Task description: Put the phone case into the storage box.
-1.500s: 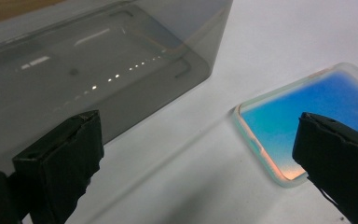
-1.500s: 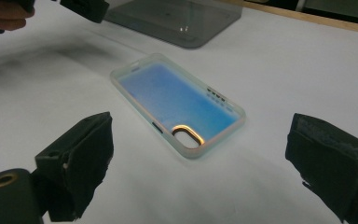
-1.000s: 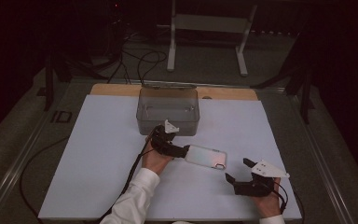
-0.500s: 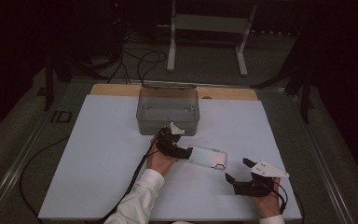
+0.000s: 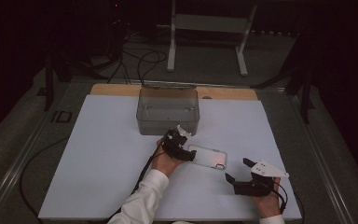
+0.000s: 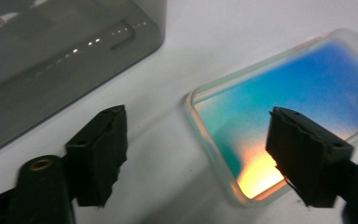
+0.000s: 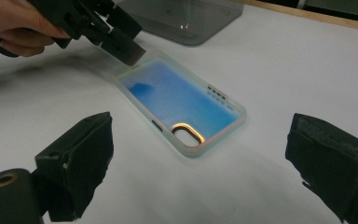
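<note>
I take the phone case (image 5: 207, 157) as my landmark. It lies flat on the white table (image 5: 98, 154), just in front of the clear plastic box (image 5: 168, 111) and apart from it.

My left gripper (image 6: 193, 156) stands at the case's plain short end, on the end away from the camera cut-out. Its jaws are spread wide; in the left gripper view one jaw hangs over the case's coloured face, the other over bare table beside that end. Nothing is held.

My right gripper (image 5: 240, 171) sits near the cut-out end, clearly apart from the case, jaws also wide and holding nothing.

The case's long axis runs from the left gripper toward the right gripper. The left hand is the nearer one. I judge the next move to be a grip on the near short end; that calls for lowering until the rim sits between the jaws.
</note>
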Demonstrator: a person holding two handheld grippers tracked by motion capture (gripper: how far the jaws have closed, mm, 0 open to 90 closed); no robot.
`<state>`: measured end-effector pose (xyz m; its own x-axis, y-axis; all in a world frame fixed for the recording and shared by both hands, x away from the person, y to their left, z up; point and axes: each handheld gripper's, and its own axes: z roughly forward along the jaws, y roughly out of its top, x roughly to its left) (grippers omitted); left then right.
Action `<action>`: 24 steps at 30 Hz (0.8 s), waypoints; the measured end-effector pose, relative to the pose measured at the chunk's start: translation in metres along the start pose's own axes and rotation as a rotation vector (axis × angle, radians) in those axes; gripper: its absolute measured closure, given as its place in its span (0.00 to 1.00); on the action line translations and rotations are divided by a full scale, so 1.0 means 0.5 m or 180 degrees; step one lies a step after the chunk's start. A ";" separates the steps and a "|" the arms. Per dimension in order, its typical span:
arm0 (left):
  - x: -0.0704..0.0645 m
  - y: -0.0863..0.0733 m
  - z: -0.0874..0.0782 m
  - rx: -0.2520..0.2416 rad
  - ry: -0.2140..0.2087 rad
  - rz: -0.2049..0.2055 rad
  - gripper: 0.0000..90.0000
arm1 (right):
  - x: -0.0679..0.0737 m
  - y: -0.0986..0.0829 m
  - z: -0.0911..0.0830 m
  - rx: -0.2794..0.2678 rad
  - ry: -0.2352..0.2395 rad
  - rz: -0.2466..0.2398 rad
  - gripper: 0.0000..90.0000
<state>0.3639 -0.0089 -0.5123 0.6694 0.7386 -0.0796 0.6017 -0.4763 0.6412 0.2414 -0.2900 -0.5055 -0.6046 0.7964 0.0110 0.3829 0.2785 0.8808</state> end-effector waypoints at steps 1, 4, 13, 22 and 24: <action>-0.002 0.001 0.001 0.0007 -0.0037 0.0005 0.31 | 0.000 0.000 0.000 0.0003 -0.0003 -0.0004 0.09; -0.005 0.001 0.007 0.0077 -0.0059 -0.0017 0.43 | -0.001 0.000 0.000 0.0003 -0.0013 -0.0001 0.09; 0.002 0.007 0.007 0.0277 -0.0004 -0.0194 0.75 | -0.001 0.000 0.001 0.0014 -0.0018 -0.0011 0.09; -0.017 0.018 0.010 0.0350 0.0059 -0.0184 0.98 | 0.001 -0.001 0.002 0.0029 -0.0002 -0.0006 0.09; -0.019 0.017 0.010 0.0346 0.0077 -0.0190 0.99 | 0.001 0.000 0.001 0.0025 -0.0003 -0.0003 0.09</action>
<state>0.3651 -0.0223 -0.5099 0.6212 0.7778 -0.0959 0.6847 -0.4791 0.5493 0.2416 -0.2894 -0.5061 -0.6043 0.7967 0.0095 0.3878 0.2836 0.8770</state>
